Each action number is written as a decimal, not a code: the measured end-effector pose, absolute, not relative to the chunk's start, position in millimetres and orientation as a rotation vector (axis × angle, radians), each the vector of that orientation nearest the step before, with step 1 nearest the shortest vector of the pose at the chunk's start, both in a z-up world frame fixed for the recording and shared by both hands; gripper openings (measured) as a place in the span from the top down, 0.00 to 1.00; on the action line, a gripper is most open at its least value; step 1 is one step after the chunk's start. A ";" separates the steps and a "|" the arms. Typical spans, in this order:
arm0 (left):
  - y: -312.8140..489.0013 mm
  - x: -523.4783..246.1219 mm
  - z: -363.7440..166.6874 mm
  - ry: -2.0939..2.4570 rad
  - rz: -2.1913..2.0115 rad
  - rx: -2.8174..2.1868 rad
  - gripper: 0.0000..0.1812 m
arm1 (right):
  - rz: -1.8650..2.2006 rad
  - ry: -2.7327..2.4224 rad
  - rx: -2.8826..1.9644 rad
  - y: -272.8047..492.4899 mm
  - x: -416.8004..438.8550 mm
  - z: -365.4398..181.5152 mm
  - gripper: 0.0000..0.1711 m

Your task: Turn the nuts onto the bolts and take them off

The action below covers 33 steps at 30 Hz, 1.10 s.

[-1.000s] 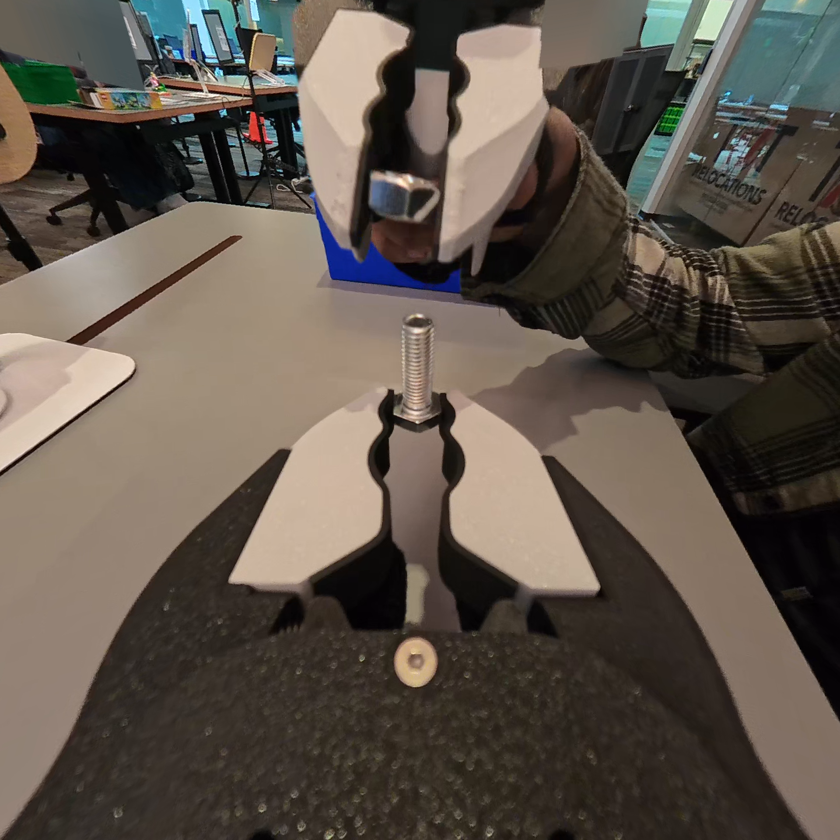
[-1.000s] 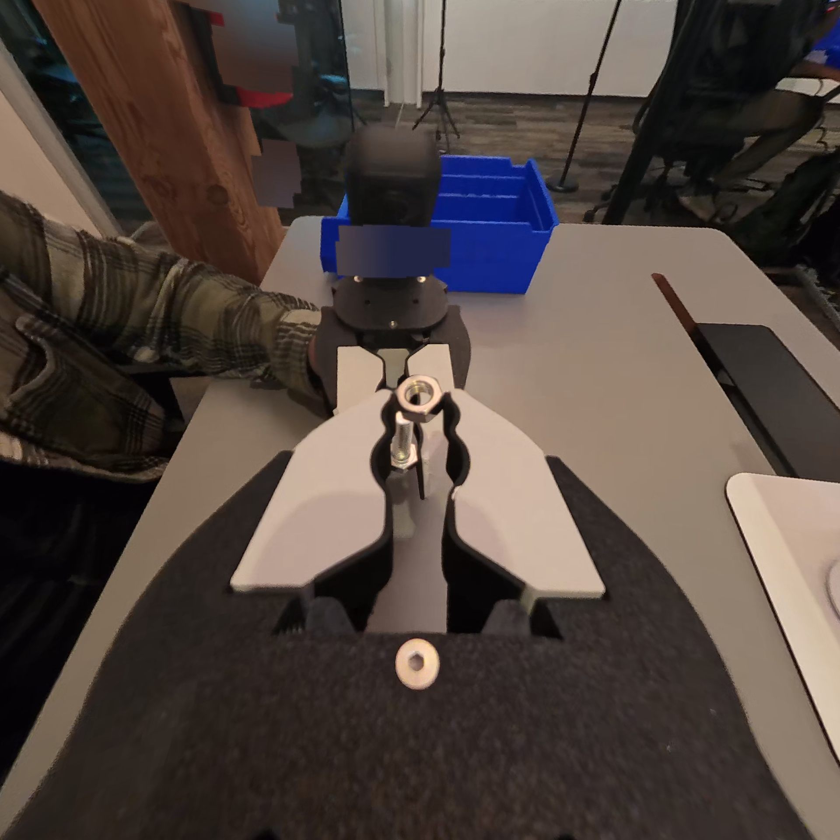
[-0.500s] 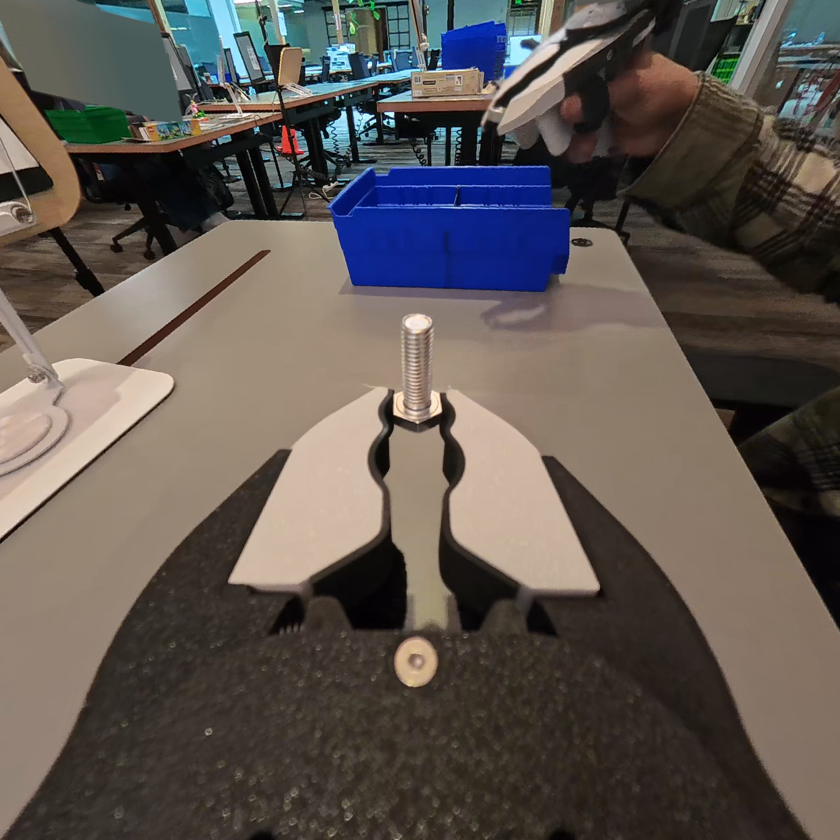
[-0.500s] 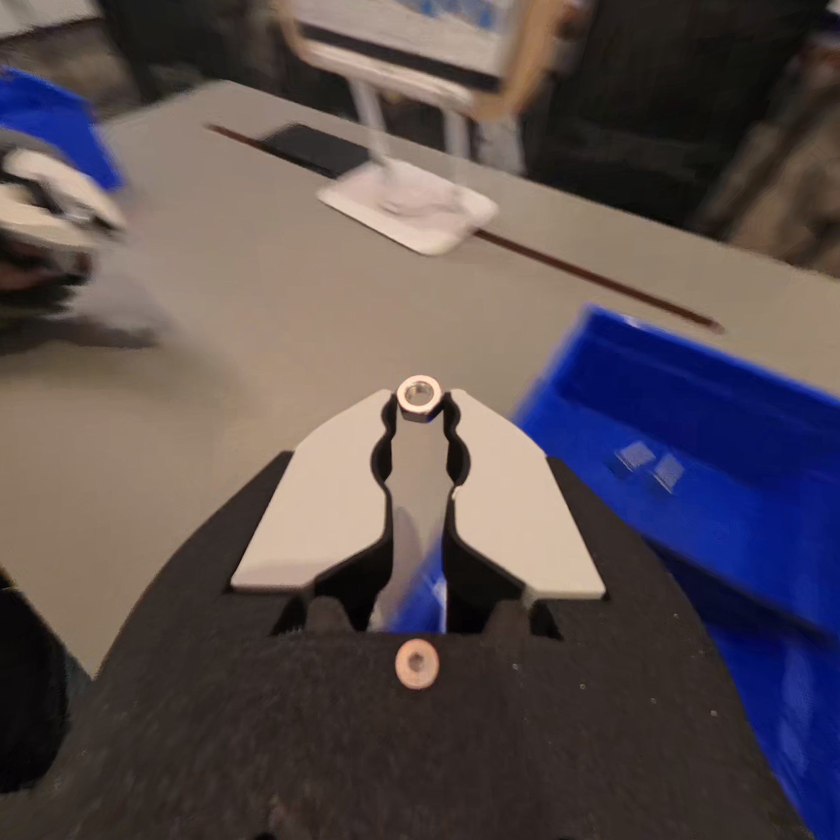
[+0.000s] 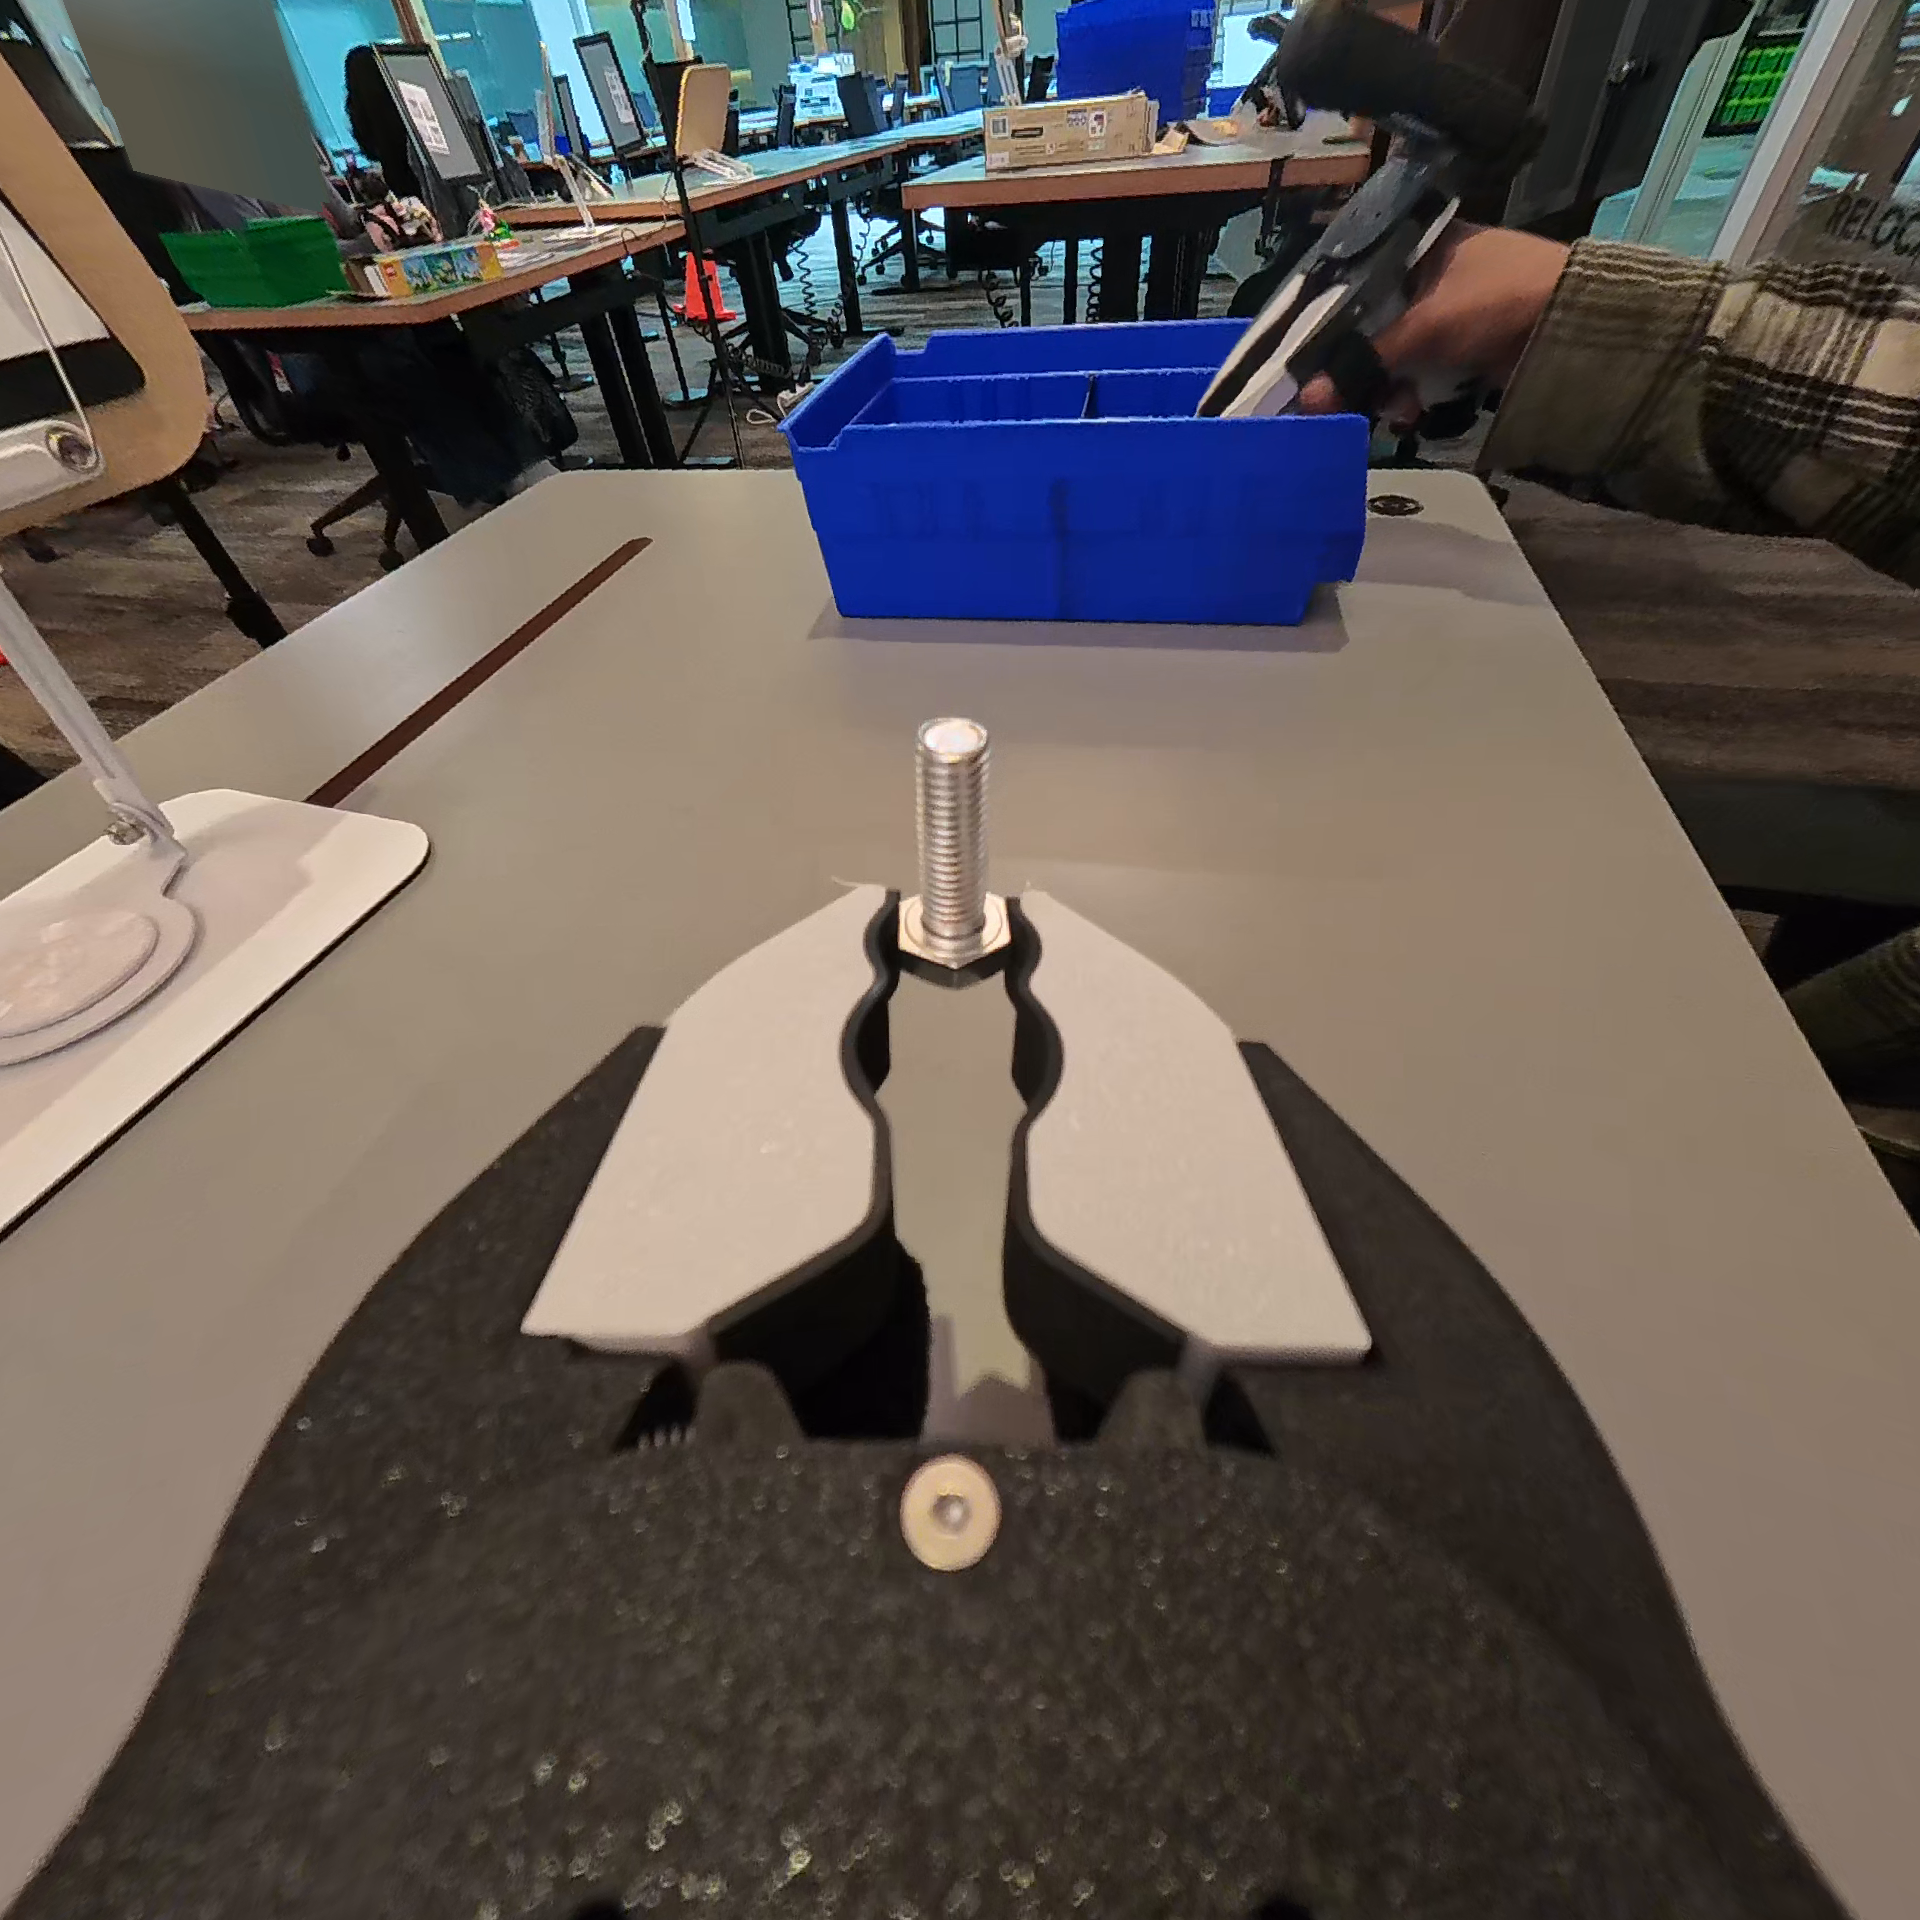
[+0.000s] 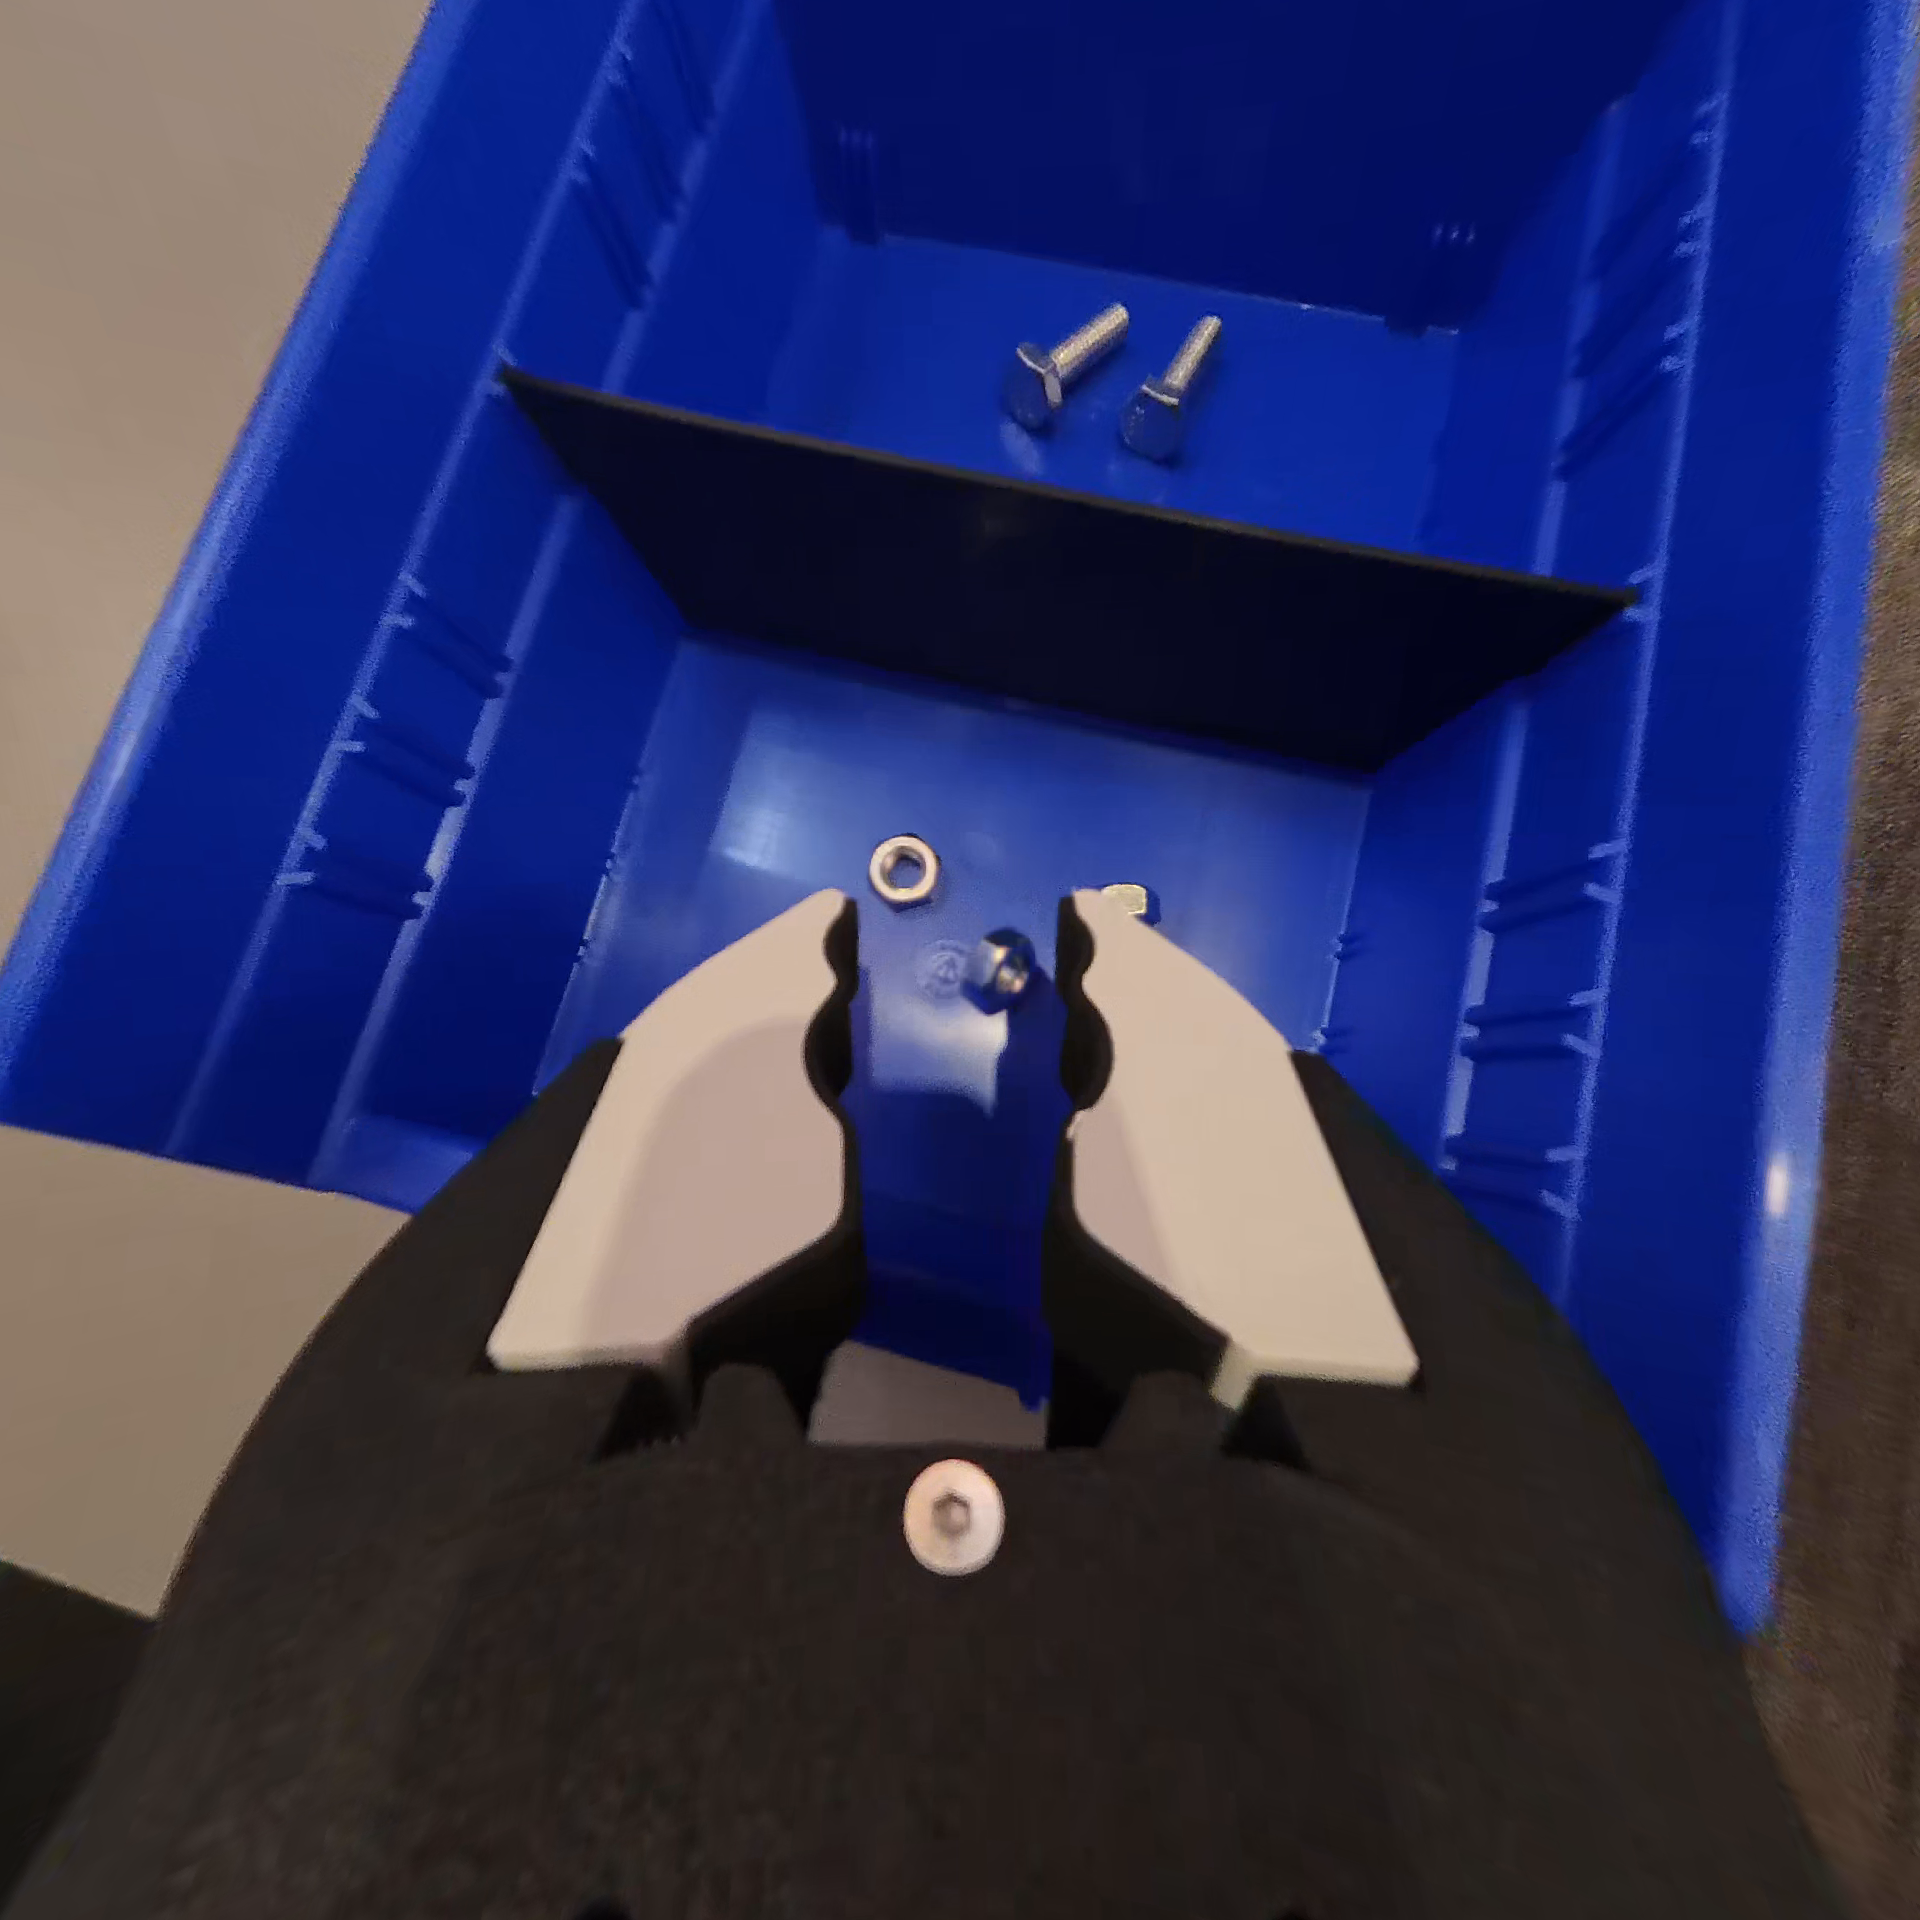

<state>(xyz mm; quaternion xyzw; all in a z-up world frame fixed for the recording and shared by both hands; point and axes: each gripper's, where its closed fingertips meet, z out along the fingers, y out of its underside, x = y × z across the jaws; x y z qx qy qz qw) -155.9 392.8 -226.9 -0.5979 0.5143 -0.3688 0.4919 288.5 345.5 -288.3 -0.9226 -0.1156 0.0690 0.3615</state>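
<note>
In the lower middle of the left wrist view, the left gripper [image 5: 953, 914] is clamping its jaws on the hex head of a bolt [image 5: 950, 831], which is standing upright with bare threads. If that grip is slackening or twisting, the bolt is likely tipping and rolling across the grey table [image 5: 1351, 935].

In the right wrist view, the right gripper [image 6: 954, 906] is hovering over the blue bin [image 6: 312, 727] with its jaws apart and nothing between them. A nut [image 6: 1000, 964] is showing in the gap at mid-frame, blurred, so whether it is dropping or lying on the bin floor is hard to tell. It might be bouncing or settling on edge, making a later pick awkward. A second nut [image 6: 905, 871] is lying flat just left of it, and a third nut [image 6: 1127, 898] is partly hiding behind the right fingertip. Beyond the black divider [image 6: 1039, 540], in the upper half, two spare bolts [image 6: 1112, 374] are lying in the far compartment. The bin's far end is running out of frame.
</note>
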 end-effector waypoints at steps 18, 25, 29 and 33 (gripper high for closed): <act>380.3 -148.5 -226.7 1.282 -0.971 -1.435 0.90 | 0.999 -1.020 -1.325 354.1 -103.7 -147.3 0.79; 370.5 -143.5 -230.7 1.339 -0.974 -1.425 0.90 | 1.072 -1.168 -1.301 366.9 -163.8 -176.2 0.82; 365.4 -140.6 -229.6 1.351 -0.992 -1.415 0.90 | 1.054 -1.238 -1.310 363.9 -174.3 -190.1 0.84; 361.6 -138.3 -231.3 1.374 -0.987 -1.411 0.90 | 1.041 -1.269 -1.287 359.1 -175.8 -192.6 0.95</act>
